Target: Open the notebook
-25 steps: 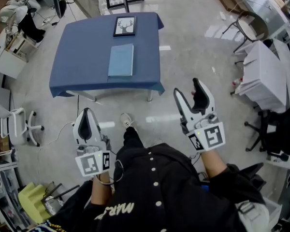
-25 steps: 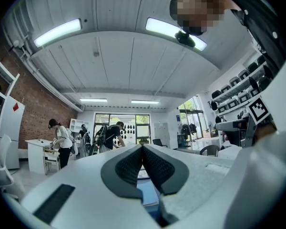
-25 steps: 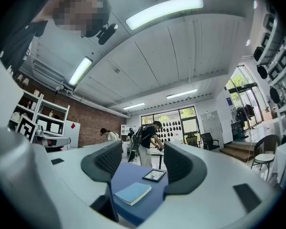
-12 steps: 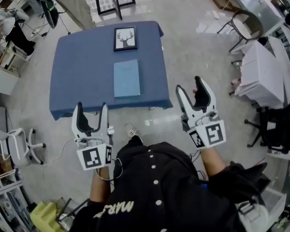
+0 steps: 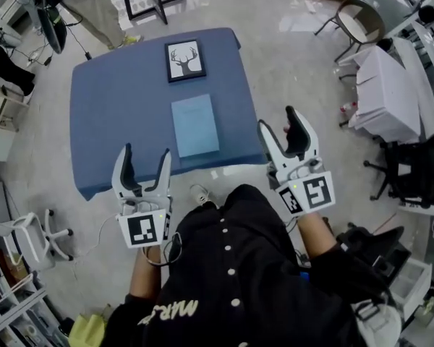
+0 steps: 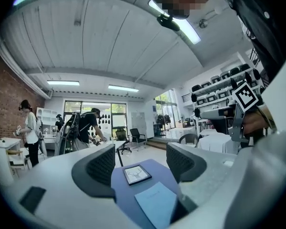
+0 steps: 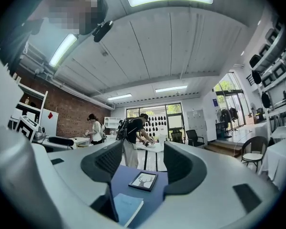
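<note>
A light blue notebook (image 5: 196,126) lies closed near the front edge of a table with a dark blue cloth (image 5: 116,114); it also shows in the left gripper view as the notebook (image 6: 157,203) and in the right gripper view as the notebook (image 7: 127,208). My left gripper (image 5: 144,160) is open, held short of the table's front edge, left of the notebook. My right gripper (image 5: 280,126) is open too, just off the table's right front corner. Nothing sits between either pair of jaws.
A framed deer picture (image 5: 185,59) lies behind the notebook. A white-draped table (image 5: 388,92) and a chair (image 5: 359,22) stand to the right, an office chair (image 5: 22,233) at the lower left. People (image 7: 133,133) work at benches far behind the table.
Both grippers and the person have come forward toward the blue table, which now lies right under the jaws. The left gripper, shut a second ago, has opened wide.
</note>
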A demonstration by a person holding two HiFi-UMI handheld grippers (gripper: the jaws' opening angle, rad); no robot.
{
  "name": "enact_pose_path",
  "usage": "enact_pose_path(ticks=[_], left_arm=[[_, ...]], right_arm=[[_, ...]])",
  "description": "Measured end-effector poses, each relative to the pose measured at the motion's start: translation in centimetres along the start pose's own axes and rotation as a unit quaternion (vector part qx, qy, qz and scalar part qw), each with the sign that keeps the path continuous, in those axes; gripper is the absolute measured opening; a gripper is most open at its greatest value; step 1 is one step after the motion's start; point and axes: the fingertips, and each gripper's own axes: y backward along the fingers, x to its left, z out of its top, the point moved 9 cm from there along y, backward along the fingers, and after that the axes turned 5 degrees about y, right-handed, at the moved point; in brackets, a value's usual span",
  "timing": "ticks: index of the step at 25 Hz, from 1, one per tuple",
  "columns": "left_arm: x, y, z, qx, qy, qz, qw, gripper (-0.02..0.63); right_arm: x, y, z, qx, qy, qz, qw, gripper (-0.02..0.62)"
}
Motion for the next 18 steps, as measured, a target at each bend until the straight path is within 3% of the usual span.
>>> enact_pose_path(ticks=[5,8,11,14,18], left_arm=[[-1.1,-3.9,-2.6,0.063,-0.016,-0.041,0.997,0.324],[-2.5,-6.9,-6.1,0.123,-0.028,-0.063,0.99,0.328],[-4.3,-9.6,-10.1,0.155,-0.044,-0.091,0.9827,0.331],[-6.0,-11.9,-14.2,0.187,-0.075,-0.131,0.9708,0.333],[-8.3,-14.2,-19.3,0.228,-0.123,-0.19,0.947,0.333]], right_arm=[[-1.4,-2.3,-3.7,0.052,-0.002,0.028,0.998,0.268],[-2.4,-4.2,-7.7,0.091,0.008,0.062,0.994,0.272],[-3.1,-5.6,-12.2,0.156,0.015,0.093,0.983,0.273],[-3.4,-6.6,-16.7,0.209,0.026,0.124,0.97,0.279],[-3.3,-7.0,-22.4,0.256,0.037,0.175,0.95,0.284]])
